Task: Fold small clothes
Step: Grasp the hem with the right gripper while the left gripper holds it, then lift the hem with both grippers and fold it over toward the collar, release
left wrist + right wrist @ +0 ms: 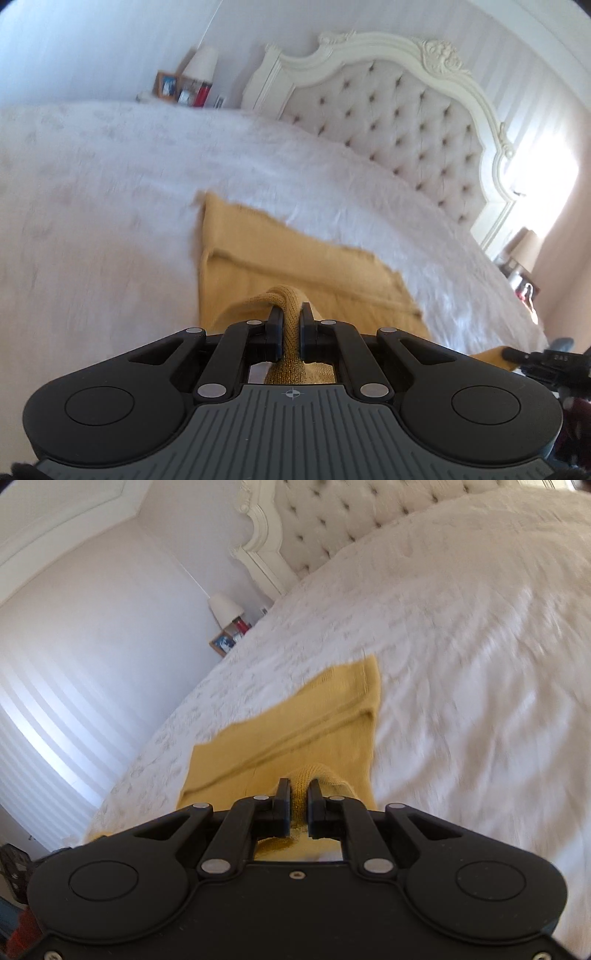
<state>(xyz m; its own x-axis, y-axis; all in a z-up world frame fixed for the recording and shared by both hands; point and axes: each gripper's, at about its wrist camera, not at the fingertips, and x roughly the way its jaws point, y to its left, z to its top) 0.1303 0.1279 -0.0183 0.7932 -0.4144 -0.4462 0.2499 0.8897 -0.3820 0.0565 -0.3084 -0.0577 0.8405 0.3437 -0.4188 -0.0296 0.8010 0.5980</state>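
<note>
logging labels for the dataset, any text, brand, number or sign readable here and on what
"2 A 5", roughly: faint marking on the right gripper at the left wrist view's edge, blurred, not certain.
Framed pictures and red item on the nightstand: too small to read.
Yellow garment, bedspread: no text.

Left gripper clamped, right gripper clamped
</note>
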